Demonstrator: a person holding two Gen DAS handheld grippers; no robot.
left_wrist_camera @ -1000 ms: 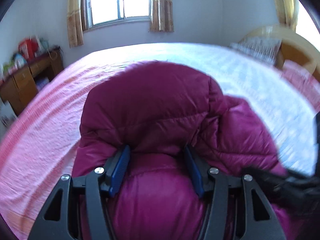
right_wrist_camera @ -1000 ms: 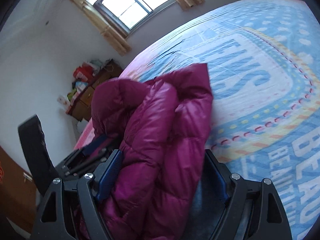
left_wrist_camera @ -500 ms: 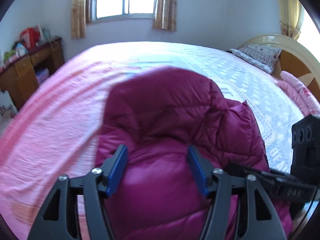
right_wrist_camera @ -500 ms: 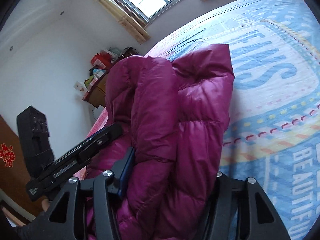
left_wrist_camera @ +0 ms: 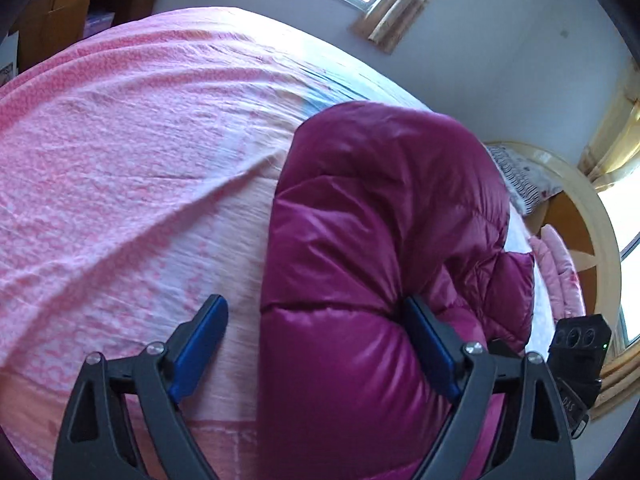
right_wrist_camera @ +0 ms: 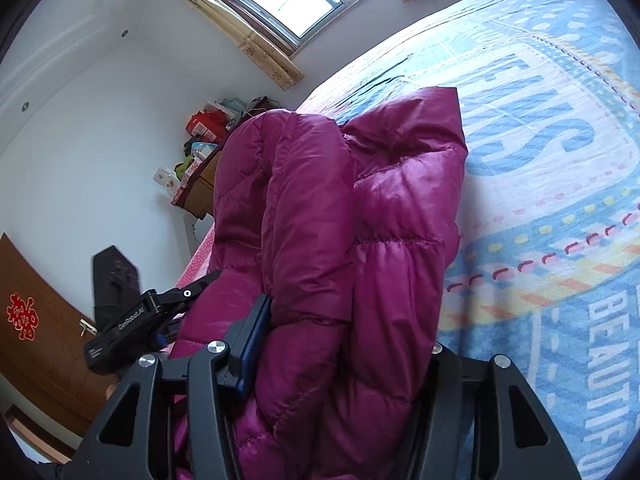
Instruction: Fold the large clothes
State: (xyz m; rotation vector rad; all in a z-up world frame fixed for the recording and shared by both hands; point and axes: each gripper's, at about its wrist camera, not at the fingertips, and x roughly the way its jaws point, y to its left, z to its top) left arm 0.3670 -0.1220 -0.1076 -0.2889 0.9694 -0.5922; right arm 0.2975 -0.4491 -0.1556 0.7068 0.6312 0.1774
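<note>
right gripper clamps the bunched magenta puffer jacket over the bed, left gripper gaping, gripping nothing; lowering evenly should keep the fold

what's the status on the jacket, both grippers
Left gripper open, jacket against one finger only. Right gripper shut on jacket, bunched on the bed. Nothing in the way.

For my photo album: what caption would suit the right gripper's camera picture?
The right gripper clamps a bunched magenta puffer jacket above a blue printed bedspread.
</note>
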